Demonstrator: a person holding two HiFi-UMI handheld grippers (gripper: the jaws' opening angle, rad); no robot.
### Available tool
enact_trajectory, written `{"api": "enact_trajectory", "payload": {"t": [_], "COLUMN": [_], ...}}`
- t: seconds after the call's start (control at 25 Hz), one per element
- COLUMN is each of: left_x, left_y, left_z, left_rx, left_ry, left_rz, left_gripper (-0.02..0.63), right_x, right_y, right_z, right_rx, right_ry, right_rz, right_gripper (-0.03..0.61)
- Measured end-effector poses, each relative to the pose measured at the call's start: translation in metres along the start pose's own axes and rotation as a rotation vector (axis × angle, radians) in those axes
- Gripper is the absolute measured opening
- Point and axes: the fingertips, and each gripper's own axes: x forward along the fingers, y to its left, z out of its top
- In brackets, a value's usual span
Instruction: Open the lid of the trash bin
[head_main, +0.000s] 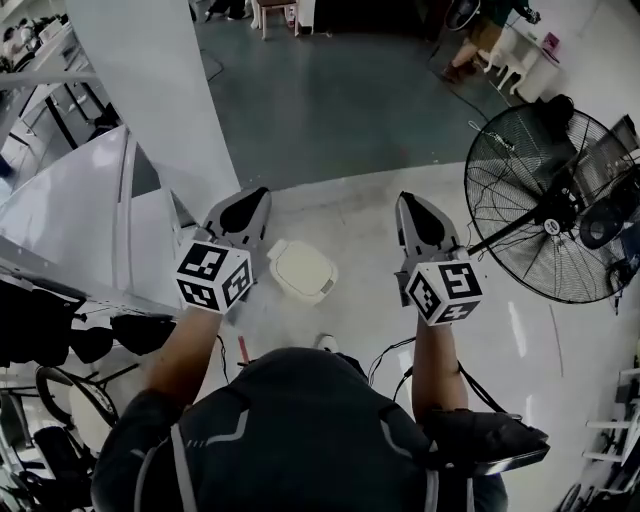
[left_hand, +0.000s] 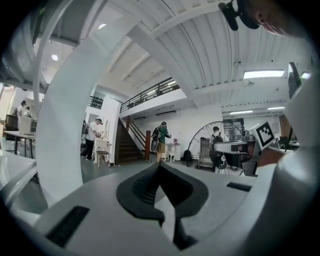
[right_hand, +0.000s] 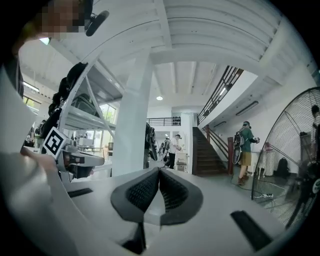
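The room is a large hall with a pale floor (head_main: 350, 215) near the person and a grey floor farther away, a thick white pillar (head_main: 150, 90) at the far left and a big standing fan (head_main: 545, 215) at the right. The trash bin (head_main: 300, 272) is small and white and stands on the pale floor just in front of the person, with its lid (head_main: 298, 268) lying down on it as far as the head view shows. In the head view the bin is between the two grippers, just beside the left gripper (head_main: 248, 200) and clearly apart from the right gripper (head_main: 415, 205). Both are held above the floor and neither touches the bin. The left gripper (left_hand: 160, 165) has its jaws pressed together with nothing between them. Its own view looks across the hall to the pillar (left_hand: 65, 125), a staircase (left_hand: 131, 145) and some people standing far away. The right gripper (right_hand: 159, 172) has its jaws together too, and it is empty. Its view shows the staircase (right_hand: 210, 155), the fan (right_hand: 295, 150) at the right edge and a person with a backpack (right_hand: 245, 150) near the stairs. The bin does not appear in either gripper view.
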Motion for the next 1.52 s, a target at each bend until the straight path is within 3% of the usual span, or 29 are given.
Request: {"api": "enact_trajectory", "payload": {"t": [0.4,0.6,0.8,0.96,1.52], "left_x": [0.055,0.071,0.066,0.072,0.079], "left_y": [0.002,0.014,0.037,0.058,0.077], "left_z": [-0.021,-0.042,-0.087,-0.106,-0.235], "left_rx": [-0.015,-0.038,-0.072,-0.095,-0.139], "left_ry": [0.056,0.079,0.165,0.183,0.339], "left_rz": [0.088,0.088,0.085,0.079,0.091], "left_gripper": [0.008,0.008,0.009,0.008,0.008], "right_x": [0.039,0.065,0.081,0.099,0.114], "right_y": [-0.053,-0.065,-0.051,-0.054,-0.034], "right_z": [-0.037,-0.066,-0.113,-0.138,-0.295], "right_rx": [0.028,0.077,0.078,0.093,0.140], "right_ry": [0.049,0.091,0.186,0.240,0.479], "right_rz": [0.108,0.111,0.097,0.047,0.114], "right_gripper": [0.026,0.026,0.026,0.025,0.025]}}
